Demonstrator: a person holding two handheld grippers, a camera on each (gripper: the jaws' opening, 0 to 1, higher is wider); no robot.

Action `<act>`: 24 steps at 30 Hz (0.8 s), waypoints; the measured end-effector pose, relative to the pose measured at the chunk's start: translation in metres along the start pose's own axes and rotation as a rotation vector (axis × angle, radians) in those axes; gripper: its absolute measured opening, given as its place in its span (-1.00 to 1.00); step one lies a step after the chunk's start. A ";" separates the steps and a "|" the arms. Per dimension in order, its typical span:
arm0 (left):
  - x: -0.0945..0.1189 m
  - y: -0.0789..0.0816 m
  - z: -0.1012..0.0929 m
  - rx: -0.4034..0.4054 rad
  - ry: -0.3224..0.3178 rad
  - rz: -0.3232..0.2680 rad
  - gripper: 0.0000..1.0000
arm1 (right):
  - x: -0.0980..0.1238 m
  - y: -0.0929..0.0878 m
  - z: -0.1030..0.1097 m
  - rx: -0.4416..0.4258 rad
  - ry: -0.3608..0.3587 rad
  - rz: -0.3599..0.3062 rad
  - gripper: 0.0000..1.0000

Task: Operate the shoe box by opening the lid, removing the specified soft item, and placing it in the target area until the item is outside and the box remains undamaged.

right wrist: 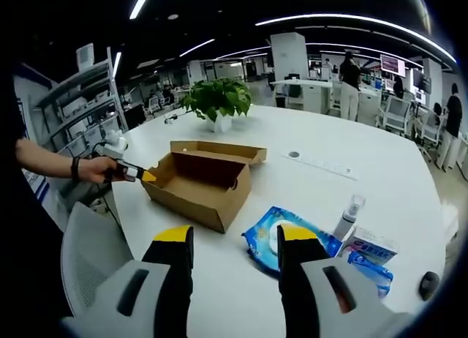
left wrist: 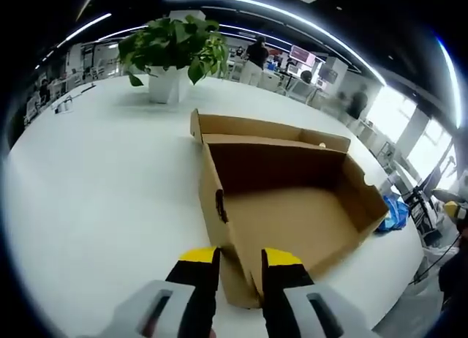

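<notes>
The brown cardboard shoe box [left wrist: 292, 213] lies open on the white table [left wrist: 102, 192], its lid [left wrist: 263, 127] folded back flat behind it. Its inside looks bare. My left gripper [left wrist: 241, 256] is shut on the box's near corner, one jaw outside the wall and one inside. The right gripper view shows that same left gripper [right wrist: 135, 173] at the box's [right wrist: 201, 181] left corner, held by a hand [right wrist: 95, 170]. A soft blue wipes pack [right wrist: 281, 239] lies on the table right of the box. My right gripper [right wrist: 235, 235] hovers open in front, holding nothing.
A potted plant [right wrist: 219, 104] stands behind the box. A spray bottle [right wrist: 348, 215], a small carton [right wrist: 369, 244] and another blue packet [right wrist: 373, 271] lie right of the wipes. A grey chair [right wrist: 84, 243] stands at the table's left edge. People are far behind.
</notes>
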State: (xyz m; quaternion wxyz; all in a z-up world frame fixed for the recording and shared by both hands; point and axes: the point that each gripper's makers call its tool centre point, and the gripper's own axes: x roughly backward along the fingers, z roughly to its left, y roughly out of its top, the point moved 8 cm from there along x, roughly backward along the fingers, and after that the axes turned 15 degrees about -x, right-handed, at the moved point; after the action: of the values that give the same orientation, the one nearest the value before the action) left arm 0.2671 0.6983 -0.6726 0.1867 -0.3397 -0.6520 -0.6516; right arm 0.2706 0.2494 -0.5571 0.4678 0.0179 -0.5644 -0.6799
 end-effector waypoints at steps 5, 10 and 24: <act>0.000 0.001 0.000 -0.026 -0.001 0.010 -0.58 | -0.008 0.000 0.004 -0.004 0.017 0.007 -0.14; 0.002 -0.001 0.001 -0.049 -0.020 0.013 -0.60 | -0.020 0.003 0.009 -0.007 0.030 0.008 -0.15; 0.020 -0.017 -0.008 -0.079 -0.036 0.015 -0.68 | -0.079 0.027 0.021 0.003 0.074 0.022 -0.16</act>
State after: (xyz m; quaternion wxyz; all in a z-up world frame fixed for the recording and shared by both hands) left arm 0.2398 0.6959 -0.6705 0.1663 -0.3634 -0.6266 -0.6690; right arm 0.3197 0.3186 -0.5684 0.4957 0.0379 -0.5479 -0.6727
